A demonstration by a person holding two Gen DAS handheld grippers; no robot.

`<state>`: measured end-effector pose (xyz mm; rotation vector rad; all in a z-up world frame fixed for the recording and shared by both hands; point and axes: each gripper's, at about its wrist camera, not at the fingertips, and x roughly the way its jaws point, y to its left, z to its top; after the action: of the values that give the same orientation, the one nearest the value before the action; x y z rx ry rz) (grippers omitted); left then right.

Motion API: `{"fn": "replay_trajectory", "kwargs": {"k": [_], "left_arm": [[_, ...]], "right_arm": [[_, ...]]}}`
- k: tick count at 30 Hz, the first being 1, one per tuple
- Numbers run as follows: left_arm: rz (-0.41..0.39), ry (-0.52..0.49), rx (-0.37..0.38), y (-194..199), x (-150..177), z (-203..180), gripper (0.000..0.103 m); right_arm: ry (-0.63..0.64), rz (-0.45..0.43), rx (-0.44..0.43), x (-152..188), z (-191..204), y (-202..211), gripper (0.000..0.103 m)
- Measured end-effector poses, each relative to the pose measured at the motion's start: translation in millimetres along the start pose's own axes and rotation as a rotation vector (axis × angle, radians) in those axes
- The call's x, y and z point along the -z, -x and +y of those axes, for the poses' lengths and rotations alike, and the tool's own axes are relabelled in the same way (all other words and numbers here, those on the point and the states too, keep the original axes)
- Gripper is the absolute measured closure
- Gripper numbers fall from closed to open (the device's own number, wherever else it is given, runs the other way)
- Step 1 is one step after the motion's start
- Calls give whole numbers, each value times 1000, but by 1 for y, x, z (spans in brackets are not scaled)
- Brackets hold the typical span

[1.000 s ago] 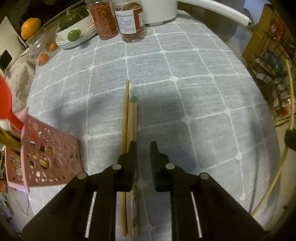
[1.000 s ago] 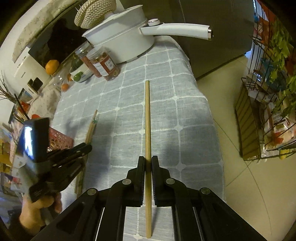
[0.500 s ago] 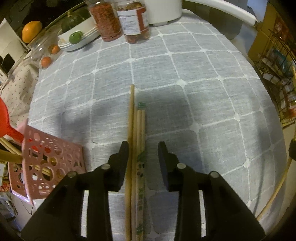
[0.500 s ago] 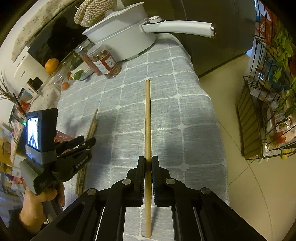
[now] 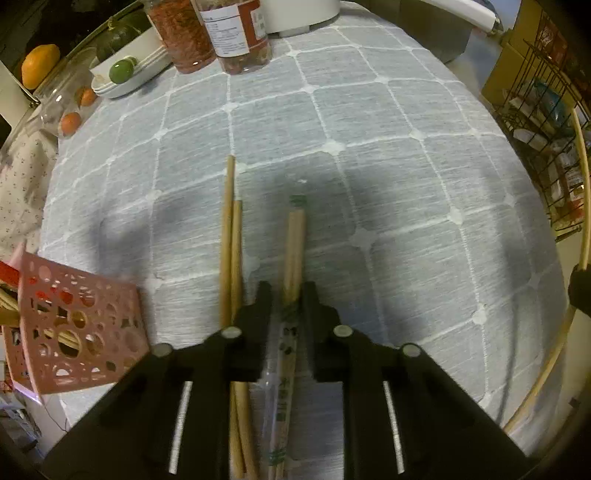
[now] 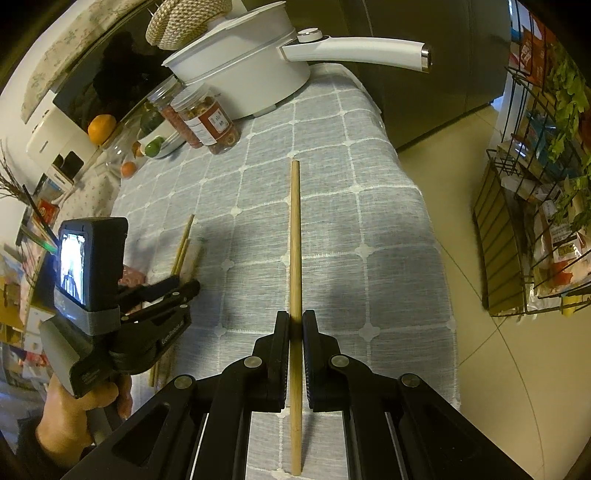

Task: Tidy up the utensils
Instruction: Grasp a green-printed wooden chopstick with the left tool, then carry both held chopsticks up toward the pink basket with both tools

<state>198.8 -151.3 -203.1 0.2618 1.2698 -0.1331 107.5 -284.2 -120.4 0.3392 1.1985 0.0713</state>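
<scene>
Both wrist cameras look steeply down, close above the same checked tablecloth (image 5: 369, 110).

Probably a home kitchen: a white saucepan (image 6: 251, 81), food jars (image 5: 207, 33) and fruit share a cloth-covered table (image 5: 369, 184).

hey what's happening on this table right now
A person holding a gripper in each hand is sorting chopsticks on a table with a grey checked cloth. The right gripper is shut on a single wooden stick. The left gripper has just been closing around a plastic-wrapped pair of chopsticks, while two bare chopsticks lie just outside its jaws. A pink perforated basket with utensils already inside sits at the table's left edge.
</scene>
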Motion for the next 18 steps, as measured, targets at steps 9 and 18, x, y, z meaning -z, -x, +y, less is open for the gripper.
{"fn": "replay_trajectory", "kwargs": {"k": [9, 18], "left_arm": [[39, -46, -21, -4, -12, -7, 90], [0, -107, 0, 24, 1, -22, 97]], "right_arm": [[-5, -1, 3, 0, -2, 1, 96], [10, -31, 6, 1, 2, 11, 96]]}}
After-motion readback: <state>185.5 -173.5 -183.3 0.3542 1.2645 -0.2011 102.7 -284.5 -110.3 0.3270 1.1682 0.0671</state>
